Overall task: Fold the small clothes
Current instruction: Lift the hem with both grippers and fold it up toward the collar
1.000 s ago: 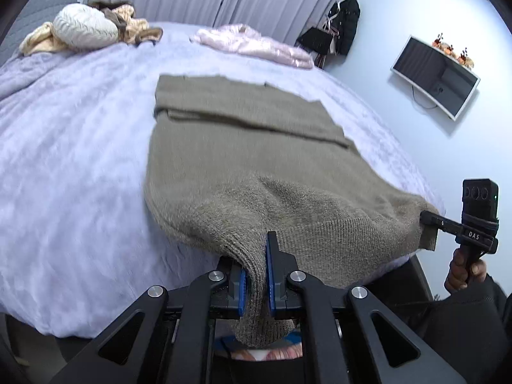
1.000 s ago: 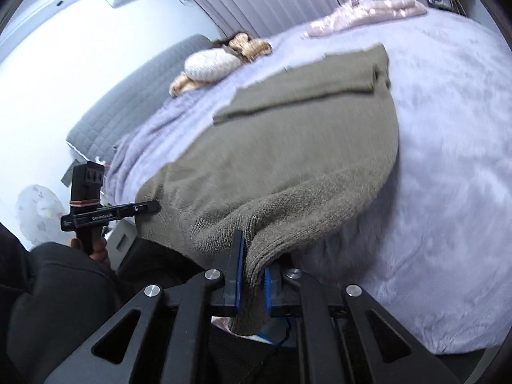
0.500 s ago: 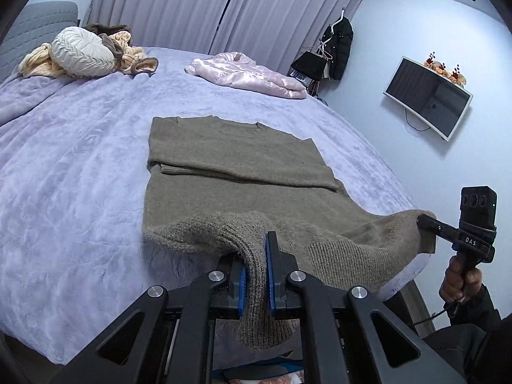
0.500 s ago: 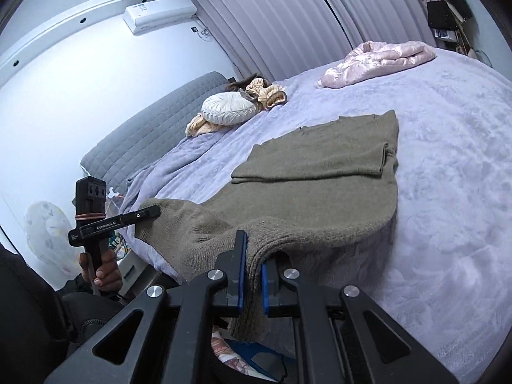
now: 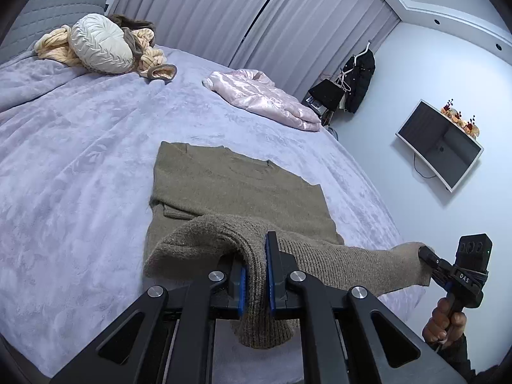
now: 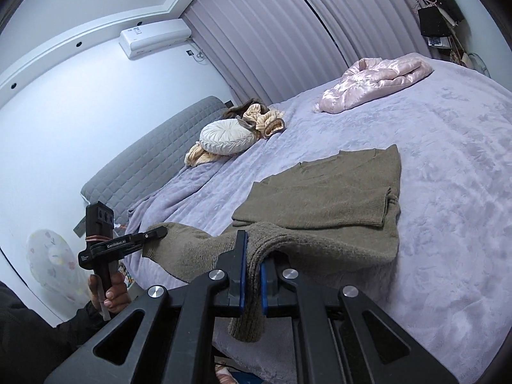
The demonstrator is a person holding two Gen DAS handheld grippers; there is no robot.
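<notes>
Both tongs clench the olive sweater (image 5: 243, 192) hem (lifted off the bed (image 5: 80, 160)); left gripper (image 5: 255, 275) frame-bottom, right gripper (image 6: 251, 272) likewise.

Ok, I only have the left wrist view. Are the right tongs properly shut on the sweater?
Observer: Yes. The right tongs are clamped on the sweater hem, and a flap hangs below the pads.
Operator: Anything folded on that side?
Observer: A sleeve lies across the body, with its ribbed cuff near the right edge.
Operator: What's beside the bed, past my left tongs?
Observer: A round white floral thing, maybe a covered fan, stands beyond the left tongs.
</notes>
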